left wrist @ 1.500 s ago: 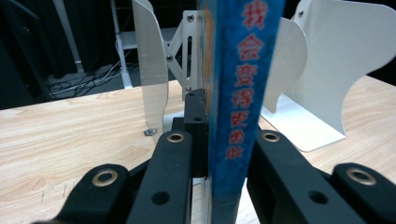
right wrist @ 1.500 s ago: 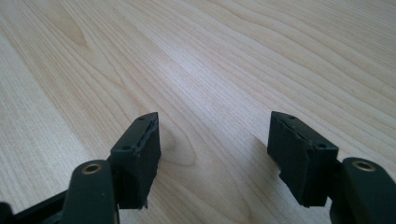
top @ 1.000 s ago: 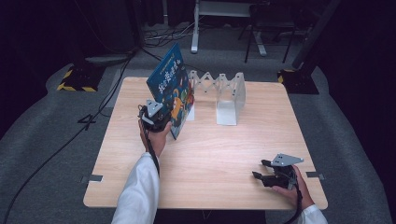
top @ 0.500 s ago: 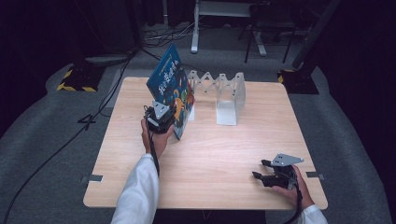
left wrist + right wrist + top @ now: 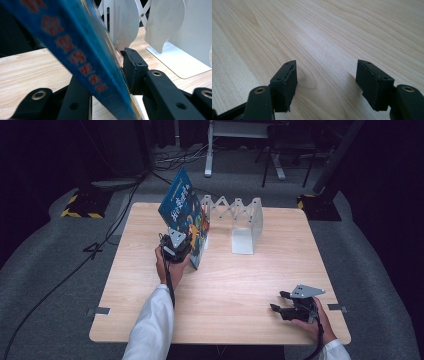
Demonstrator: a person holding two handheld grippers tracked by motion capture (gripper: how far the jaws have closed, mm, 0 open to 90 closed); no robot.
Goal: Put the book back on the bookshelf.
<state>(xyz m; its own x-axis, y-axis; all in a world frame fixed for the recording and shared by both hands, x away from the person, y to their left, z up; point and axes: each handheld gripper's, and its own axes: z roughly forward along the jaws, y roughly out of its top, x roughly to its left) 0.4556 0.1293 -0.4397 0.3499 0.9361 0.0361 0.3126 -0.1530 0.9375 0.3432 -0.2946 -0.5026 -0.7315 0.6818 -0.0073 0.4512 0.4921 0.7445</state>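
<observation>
A blue picture book (image 5: 182, 212) stands tilted on the table, its top leaning left and its foot by the white accordion book rack (image 5: 240, 217). My left gripper (image 5: 184, 244) is at the book's lower near corner. In the left gripper view the book's spine (image 5: 82, 57) runs between the jaws. The right pad (image 5: 131, 67) sits right beside the cover and the left pad is hidden behind the book. These jaws have just been opening, with the book still between them. My right gripper (image 5: 277, 301) rests near the table's front right, open over bare wood (image 5: 325, 72).
The white rack's upright plates (image 5: 172, 27) and flat base stand just behind and to the right of the book. The wooden table (image 5: 250, 270) lies between the two hands. Dark floor, cables and stands surround the table.
The left gripper has edged slightly to the right at the book's lower corner. The book keeps its lean. The right hand has not moved.
</observation>
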